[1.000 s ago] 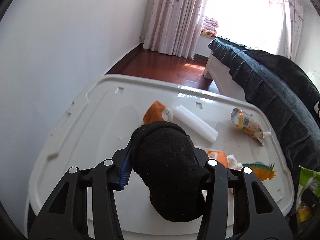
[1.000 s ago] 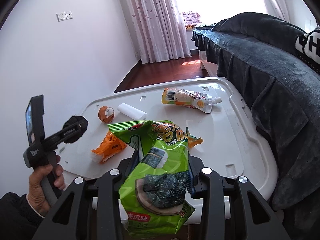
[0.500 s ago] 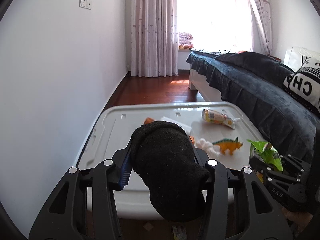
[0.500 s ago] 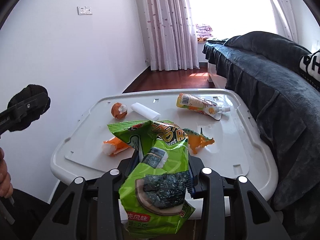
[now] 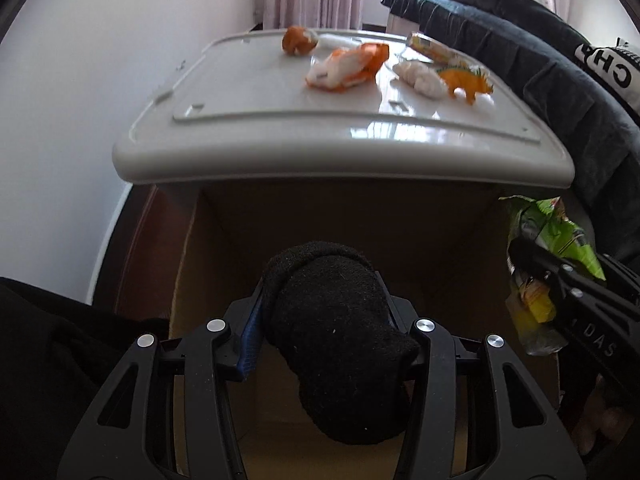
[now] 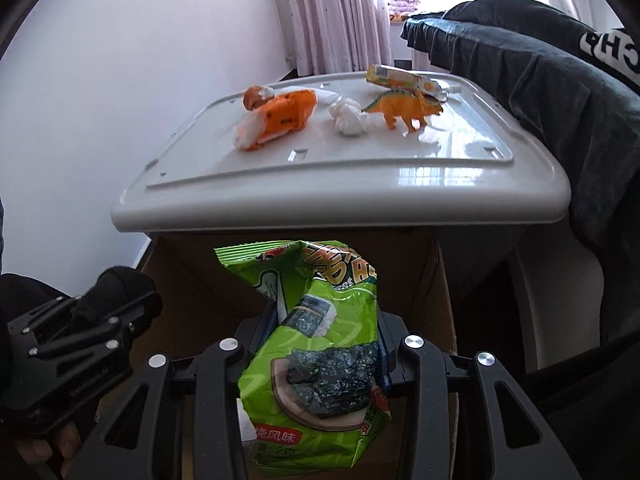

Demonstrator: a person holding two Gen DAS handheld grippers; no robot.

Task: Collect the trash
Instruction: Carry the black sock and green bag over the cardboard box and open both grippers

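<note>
My left gripper (image 5: 326, 312) is shut on a black sock (image 5: 340, 340) and holds it over an open cardboard box (image 5: 304, 216) below the white lid's front edge. My right gripper (image 6: 324, 320) is shut on a green seaweed snack bag (image 6: 320, 344) over the same box (image 6: 200, 292). The right gripper and its bag (image 5: 556, 240) show at the right of the left wrist view. The left gripper with the sock (image 6: 120, 284) shows at the lower left of the right wrist view.
On the white lid (image 6: 360, 172) lie an orange-white wrapper (image 6: 276, 120), a crumpled white tissue (image 6: 348, 118), an orange toy dinosaur (image 6: 404, 108), a yellow pouch (image 6: 400, 78) and a small orange ball (image 6: 256, 96). A dark-covered bed (image 6: 540, 64) is at the right, a white wall at the left.
Both grippers have dropped from above the lid to below its front edge and now hang over the cardboard box. Each still holds its item.
</note>
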